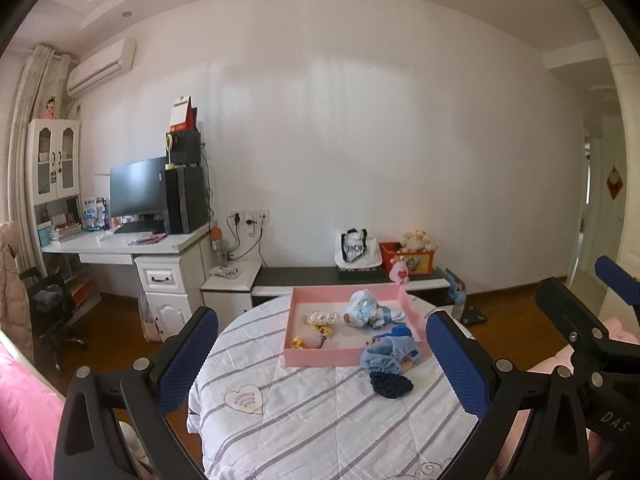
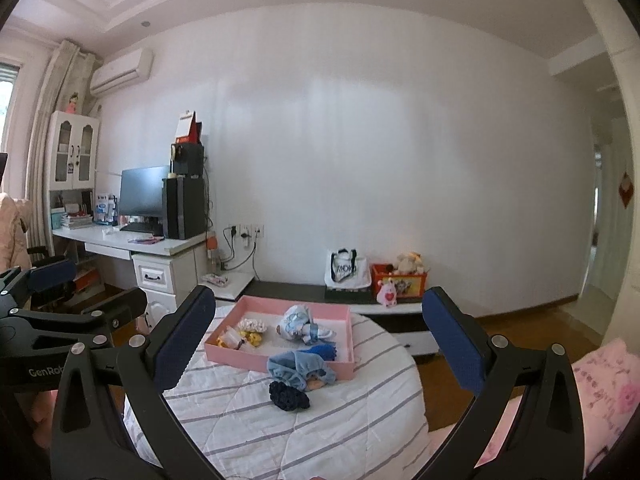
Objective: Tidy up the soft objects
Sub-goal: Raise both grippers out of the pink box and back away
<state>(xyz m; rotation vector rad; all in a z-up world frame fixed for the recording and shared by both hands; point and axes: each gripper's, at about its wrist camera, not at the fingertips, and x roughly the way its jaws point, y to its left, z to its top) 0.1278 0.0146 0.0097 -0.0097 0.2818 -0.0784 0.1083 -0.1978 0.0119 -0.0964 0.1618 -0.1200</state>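
small yellow items (image 1: 310,338) in pink tray (image 1: 320,359) too small to identify; blue plush (image 2: 302,368) overlaps tray's front wall, hides part of it; striped quilt (image 2: 260,432) cut off at bottom edge; right gripper (image 1: 580,308) in left view only partly in frame, fingertips cut

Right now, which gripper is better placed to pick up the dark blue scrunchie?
Probably the right gripper: open, the dark blue scrunchie lies nearly centred between its fingers. It sits right of centre for the left gripper.
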